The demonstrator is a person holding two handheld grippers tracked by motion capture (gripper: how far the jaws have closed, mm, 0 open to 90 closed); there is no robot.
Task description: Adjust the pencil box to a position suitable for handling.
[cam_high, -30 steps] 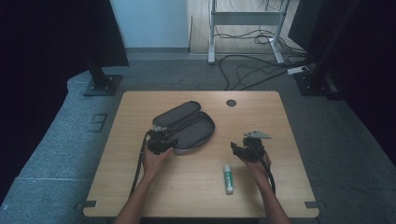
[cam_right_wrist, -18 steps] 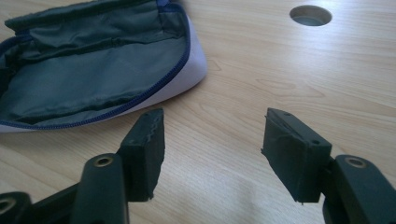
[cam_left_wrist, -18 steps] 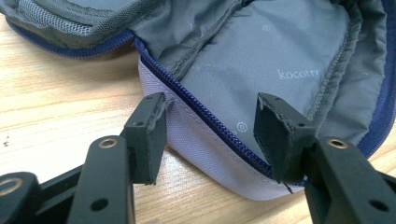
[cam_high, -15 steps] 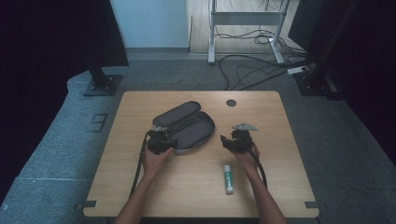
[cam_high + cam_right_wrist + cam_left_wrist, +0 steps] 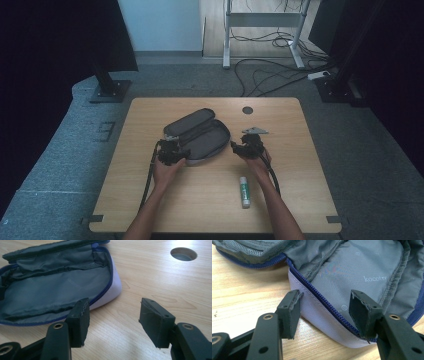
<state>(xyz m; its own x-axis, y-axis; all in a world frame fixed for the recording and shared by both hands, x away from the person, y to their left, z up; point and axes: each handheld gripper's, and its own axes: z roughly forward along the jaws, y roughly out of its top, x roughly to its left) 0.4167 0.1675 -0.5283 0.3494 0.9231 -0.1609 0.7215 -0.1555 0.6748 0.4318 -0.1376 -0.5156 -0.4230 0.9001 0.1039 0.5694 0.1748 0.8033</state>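
The pouch lies unzipped and spread open near the middle of the table, a little toward the far edge, its grey lining up and a blue zipper running round the rim. The left gripper sits at the pouch's near-left end; its jaws stand well apart astride the rim there, one outside over the wood, one over the lining, neither pressing on it. The right gripper is just beside the pouch's right end, over bare wood; its jaws have been closing slightly but gape wide with nothing between them. A glue stick lies nearer the front edge, right of centre, apart from both hands.
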